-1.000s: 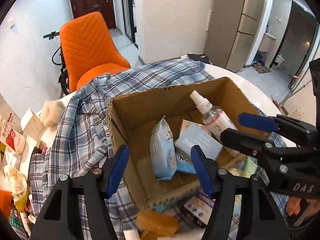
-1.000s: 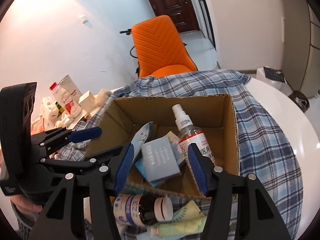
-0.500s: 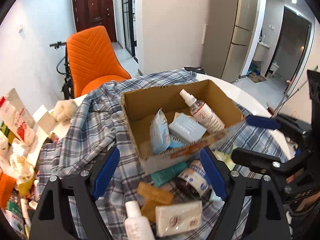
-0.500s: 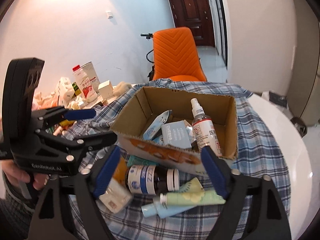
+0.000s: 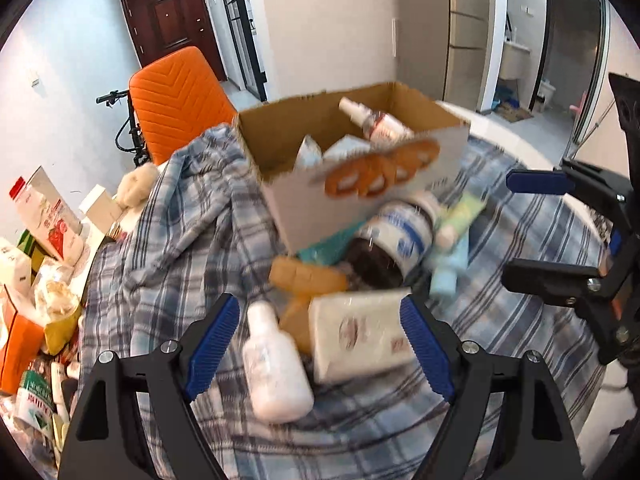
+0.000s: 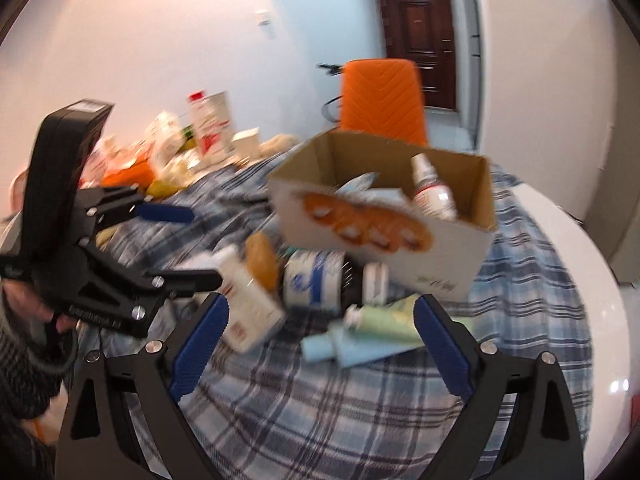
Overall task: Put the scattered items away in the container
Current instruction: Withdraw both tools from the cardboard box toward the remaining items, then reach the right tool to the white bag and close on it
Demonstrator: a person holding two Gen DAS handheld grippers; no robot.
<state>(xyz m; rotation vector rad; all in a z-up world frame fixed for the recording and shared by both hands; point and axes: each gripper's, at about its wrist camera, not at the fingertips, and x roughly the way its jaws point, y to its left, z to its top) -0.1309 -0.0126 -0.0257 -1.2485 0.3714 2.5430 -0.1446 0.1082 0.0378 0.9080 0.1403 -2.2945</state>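
An open brown-and-white cardboard box (image 5: 352, 172) with an orange print on its near wall stands on a blue-and-white plaid cloth (image 5: 192, 248) spread over a round white tabletop (image 6: 592, 288), towards the far edge by an orange upholstered chair (image 5: 176, 100). Inside the box a clear spray bottle with a white nozzle (image 6: 430, 188) leans against the right wall, beside a pale blue packet (image 5: 310, 152) and a flat light box that is too blurred to read.

The scattered items lie on the cloth in front of the box's near wall. A dark brown jar with a blue-and-white label and white lid (image 6: 332, 284) lies on its side, touching the box. Just beside it are an amber-orange block (image 5: 306, 278), a white rectangular carton with a red mark (image 5: 360, 334), a small white plastic bottle (image 5: 274, 360), and a pale green tube (image 6: 384, 320) resting on a light blue tube (image 6: 352, 348).

The left gripper (image 5: 320, 344) hangs above the white bottle and carton with its blue-padded fingers wide apart, holding nothing. The right gripper (image 6: 320, 344) hovers over the cloth near the tubes, its fingers likewise spread and empty.

Along the tabletop's left edge sits a heap of cartons and bags (image 5: 36, 248).
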